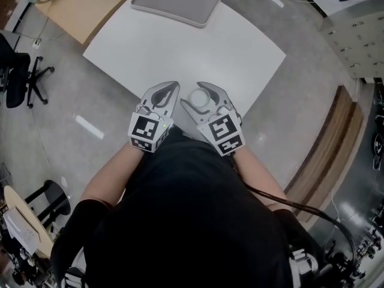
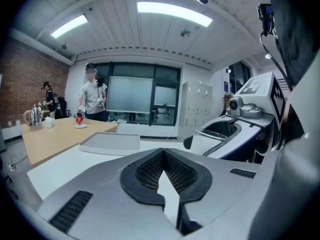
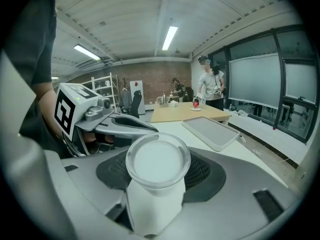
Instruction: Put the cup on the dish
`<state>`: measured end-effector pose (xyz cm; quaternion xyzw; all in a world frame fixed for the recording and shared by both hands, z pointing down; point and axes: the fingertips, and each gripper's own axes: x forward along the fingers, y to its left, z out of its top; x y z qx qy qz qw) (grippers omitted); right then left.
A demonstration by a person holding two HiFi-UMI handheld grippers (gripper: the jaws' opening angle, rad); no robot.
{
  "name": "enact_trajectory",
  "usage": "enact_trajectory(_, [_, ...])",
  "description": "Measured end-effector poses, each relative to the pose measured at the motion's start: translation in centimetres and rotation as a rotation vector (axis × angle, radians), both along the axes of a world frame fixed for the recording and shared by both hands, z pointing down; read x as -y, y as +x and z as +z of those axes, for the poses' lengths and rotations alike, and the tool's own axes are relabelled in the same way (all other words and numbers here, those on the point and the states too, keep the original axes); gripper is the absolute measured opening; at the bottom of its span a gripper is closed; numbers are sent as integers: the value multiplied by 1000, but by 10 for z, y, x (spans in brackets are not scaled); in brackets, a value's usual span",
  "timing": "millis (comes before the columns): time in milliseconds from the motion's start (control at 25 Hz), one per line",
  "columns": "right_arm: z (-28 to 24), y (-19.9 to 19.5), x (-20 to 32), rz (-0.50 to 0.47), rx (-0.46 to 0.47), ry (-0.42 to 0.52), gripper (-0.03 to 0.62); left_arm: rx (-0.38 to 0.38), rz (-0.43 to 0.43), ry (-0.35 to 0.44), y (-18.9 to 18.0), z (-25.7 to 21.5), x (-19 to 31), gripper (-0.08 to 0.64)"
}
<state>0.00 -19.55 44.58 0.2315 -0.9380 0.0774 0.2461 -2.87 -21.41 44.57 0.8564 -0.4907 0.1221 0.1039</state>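
Since your right tool (image 1: 203, 101) is clenched on the cup (image 3: 157, 160), the coming move turns on where the dish (image 1: 177, 0) lies from those jaws; it sits well ahead of them, at the far end of the white worktop (image 1: 180, 53), and a little to the right of the line along which the tool points; in the right gripper view it shows beyond the cup's rim and off to the right. The cup stands upright between the jaws, mouth up, at the near edge of the worktop, well apart from the dish; bare worktop lies between the two. The dish is a shallow grey rectangle with rounded corners; its long axis runs crosswise to your reach, slightly skewed, so you would meet a long side first. I judge that the carry calls for a reach forward with a small turn to the right, with the cup kept upright.

Your left tool (image 1: 167, 93) sits just to the left of the right tool, about as far from the dish; its jaws are closed tip to tip with nothing between them, only white worktop showing through the gap behind the tips; the right tool has the cup, so the move is its own.

Counted: one cup; one dish; two tools; one white worktop carrying them.
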Motion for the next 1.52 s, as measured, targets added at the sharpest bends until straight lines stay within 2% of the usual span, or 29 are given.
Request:
enact_trajectory(400, [-83, 3, -2, -19, 58, 46, 255, -62, -22, 85, 10, -70, 2, 0])
enact_trajectory(800, [-123, 4, 9, -7, 100, 44, 255, -69, -22, 110, 9, -114, 18, 0])
enact_trajectory(1080, [-137, 2, 24, 15, 111, 47, 255, -62, -5, 109, 6, -121, 29, 0])
enact_trajectory(1520, [-137, -9, 49, 44, 106, 30, 255, -104, 36, 83, -1, -117, 50, 0])
